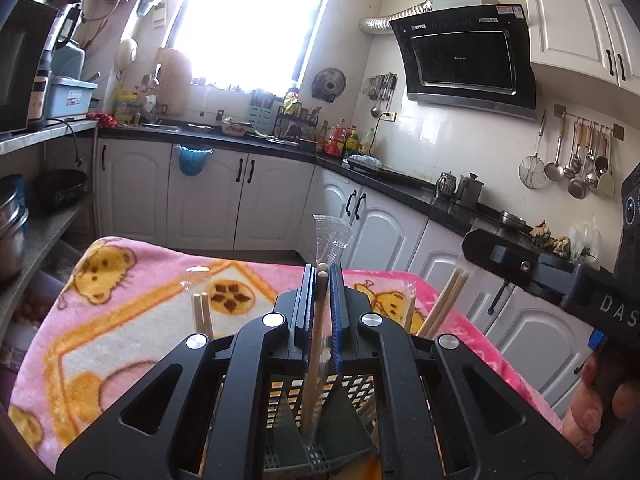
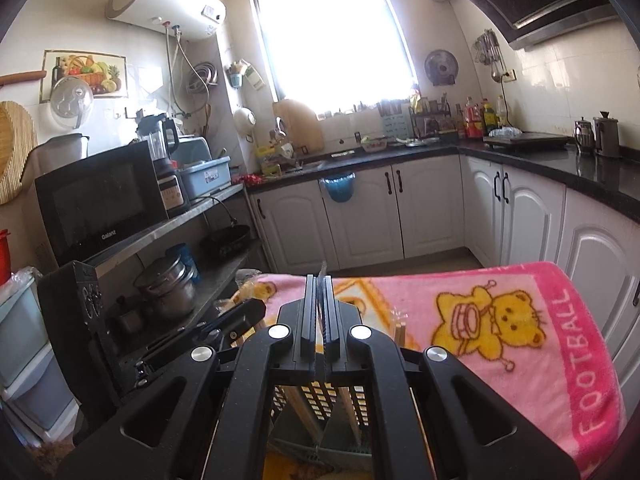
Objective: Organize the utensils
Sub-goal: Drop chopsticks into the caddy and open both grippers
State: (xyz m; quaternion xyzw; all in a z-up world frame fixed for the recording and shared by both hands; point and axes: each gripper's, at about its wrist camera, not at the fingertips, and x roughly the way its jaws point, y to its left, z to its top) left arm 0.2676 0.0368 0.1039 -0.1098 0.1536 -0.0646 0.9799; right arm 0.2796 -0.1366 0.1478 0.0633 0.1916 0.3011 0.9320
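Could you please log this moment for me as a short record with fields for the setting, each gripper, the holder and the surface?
setting: home kitchen, daylight from a window
left gripper: shut on a wrapped chopstick pair standing upright, lower end inside the basket
right gripper: jaws nearly together with a thin clear wrapper between them
holder: dark slotted utensil basket below both grippers, more wrapped chopsticks leaning in it
surface: pink cartoon-bear blanket
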